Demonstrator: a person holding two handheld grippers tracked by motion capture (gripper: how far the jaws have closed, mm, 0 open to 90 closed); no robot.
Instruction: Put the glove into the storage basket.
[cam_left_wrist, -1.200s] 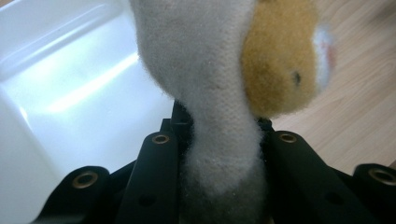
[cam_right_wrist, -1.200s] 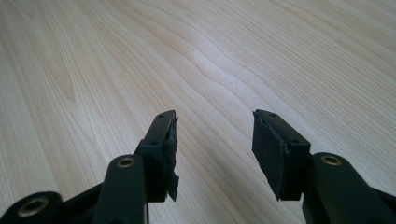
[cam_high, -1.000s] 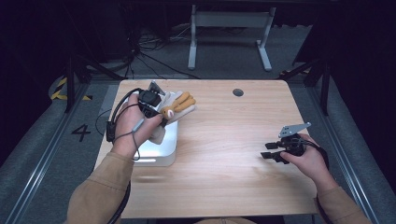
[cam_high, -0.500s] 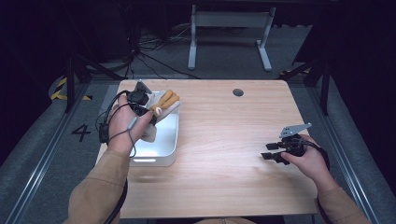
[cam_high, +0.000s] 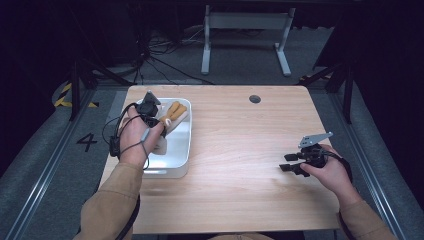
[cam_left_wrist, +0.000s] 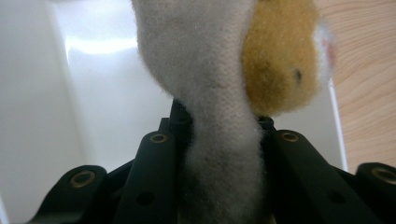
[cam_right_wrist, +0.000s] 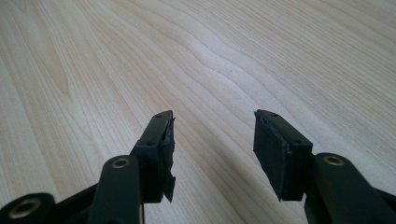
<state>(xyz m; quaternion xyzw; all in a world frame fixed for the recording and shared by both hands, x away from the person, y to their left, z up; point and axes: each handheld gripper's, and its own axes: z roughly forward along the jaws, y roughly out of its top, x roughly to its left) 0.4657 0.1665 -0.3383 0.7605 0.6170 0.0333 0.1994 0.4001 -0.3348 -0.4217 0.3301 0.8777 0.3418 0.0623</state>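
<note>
Plush toy hangs over the white tray, pinched by the left gripper fingers; that thin soft fold might slip. Right gripper fingers rest spread above the surface

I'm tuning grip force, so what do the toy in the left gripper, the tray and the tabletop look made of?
Toy: soft plush, fuzzy white and tan pile, pinched narrow by the left gripper. Tray: probably smooth white plastic, glossy with highlights. Tabletop: light wood or wood-look laminate, matte, visible grain.
</note>
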